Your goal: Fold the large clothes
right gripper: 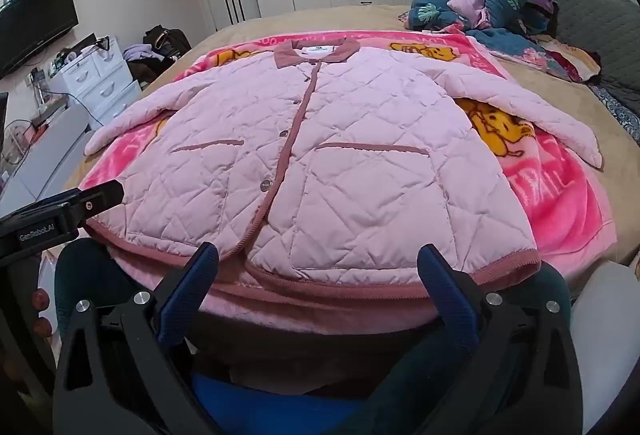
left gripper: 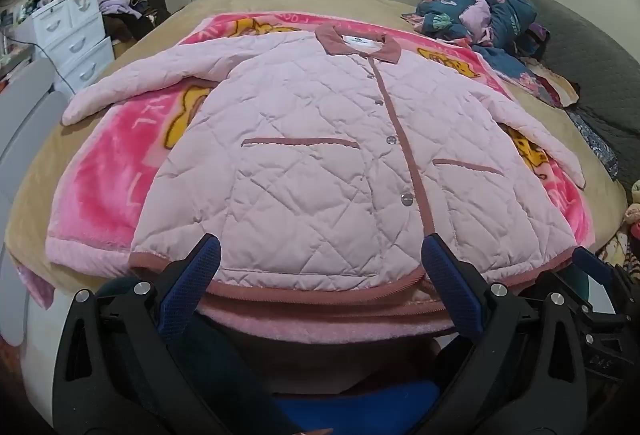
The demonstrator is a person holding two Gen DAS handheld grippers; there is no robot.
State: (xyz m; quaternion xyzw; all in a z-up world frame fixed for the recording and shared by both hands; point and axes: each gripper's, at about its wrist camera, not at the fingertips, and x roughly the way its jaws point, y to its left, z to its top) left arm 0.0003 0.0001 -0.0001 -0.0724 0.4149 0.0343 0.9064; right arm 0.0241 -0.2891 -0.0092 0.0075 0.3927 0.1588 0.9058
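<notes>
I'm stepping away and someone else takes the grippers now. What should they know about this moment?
Left gripper: jaws open, empty, at the jacket's hem.
Right gripper: jaws open, empty, also at the hem.
The pink quilted jacket lies flat, front up and buttoned, on the pink blanket on the bed, with both sleeves spread out.
Done: jacket laid out.
Left: every fold, sleeves and body.

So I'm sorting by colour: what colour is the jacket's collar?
Dusty rose, darker than the pale pink jacket; the collar shows best in the right wrist view.
</notes>
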